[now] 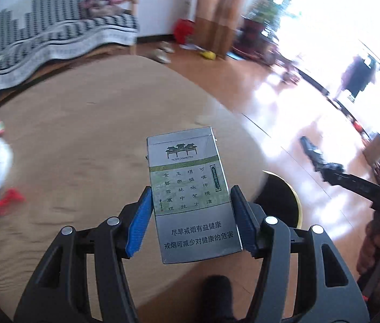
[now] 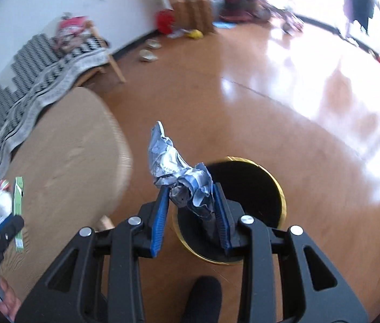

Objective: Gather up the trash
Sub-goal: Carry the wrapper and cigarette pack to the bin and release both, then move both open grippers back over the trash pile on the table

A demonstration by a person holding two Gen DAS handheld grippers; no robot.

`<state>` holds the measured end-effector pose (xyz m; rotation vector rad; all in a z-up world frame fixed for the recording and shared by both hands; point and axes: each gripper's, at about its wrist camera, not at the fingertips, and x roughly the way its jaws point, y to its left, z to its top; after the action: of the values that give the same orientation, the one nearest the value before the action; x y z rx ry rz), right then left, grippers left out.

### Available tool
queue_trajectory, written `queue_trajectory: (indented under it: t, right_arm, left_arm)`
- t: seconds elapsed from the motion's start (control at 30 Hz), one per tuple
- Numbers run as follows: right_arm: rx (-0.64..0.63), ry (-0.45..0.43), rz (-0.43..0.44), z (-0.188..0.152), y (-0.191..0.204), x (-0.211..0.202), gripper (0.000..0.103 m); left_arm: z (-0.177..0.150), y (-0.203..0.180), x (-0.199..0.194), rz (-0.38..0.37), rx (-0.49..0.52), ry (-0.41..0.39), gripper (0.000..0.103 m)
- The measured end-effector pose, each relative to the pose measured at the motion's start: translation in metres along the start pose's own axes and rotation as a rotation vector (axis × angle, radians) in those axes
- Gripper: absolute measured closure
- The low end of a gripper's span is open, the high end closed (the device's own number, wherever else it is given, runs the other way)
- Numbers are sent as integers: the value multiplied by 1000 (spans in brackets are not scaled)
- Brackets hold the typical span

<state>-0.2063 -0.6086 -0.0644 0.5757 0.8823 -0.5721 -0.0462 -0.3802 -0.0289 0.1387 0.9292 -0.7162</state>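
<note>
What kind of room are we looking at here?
Probably a home living room: a sofa draped in a patterned cover stands by the wall, a round wooden table sits before it, and slippers lie on the shiny wooden floor.

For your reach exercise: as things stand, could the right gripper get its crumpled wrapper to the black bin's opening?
Probably yes. The right gripper, shut on the crumpled wrapper, hangs over the gold-rimmed black bin, and nothing shows between wrapper and opening.
</note>
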Motion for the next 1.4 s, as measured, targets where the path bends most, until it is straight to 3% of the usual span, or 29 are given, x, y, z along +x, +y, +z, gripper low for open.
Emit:
queue_trajectory:
  t: [0.17, 0.27, 0.6, 0.7, 0.77, 0.8, 1.07, 1.33, 1.4]
  right_arm:
    - [78, 86, -31, -6, -40, 22, 70]
    - [100, 106, -36, -6, -45, 29, 70]
    - [116, 99, -36, -3, -55, 29, 69]
    - [125, 90, -33, 0, -53, 32, 62]
    - [135, 76, -27, 1, -55, 29, 45]
    - [137, 68, -26, 1, -55, 27, 44]
    - [208, 13, -27, 6, -69, 13, 34]
    - [283, -71, -64, 8, -85, -6, 27]
    - [285, -80, -69, 8, -85, -8, 25]
  left_arm:
    - [-6, -48, 33, -78, 52, 39, 46]
    - [-9, -72, 45, -99, 97, 39, 46]
    - [-9, -86, 64, -140, 121, 67, 46]
    - [-6, -87, 70, -144, 119, 71, 46]
    - [-3, -87, 74, -146, 118, 77, 46]
    - [-2, -90, 77, -146, 120, 80, 46]
    - [-12, -112, 95, -199, 175, 131, 46]
    - [-20, -142, 128, -315, 201, 188, 45]
    - [-20, -142, 133, -321, 187, 188, 32]
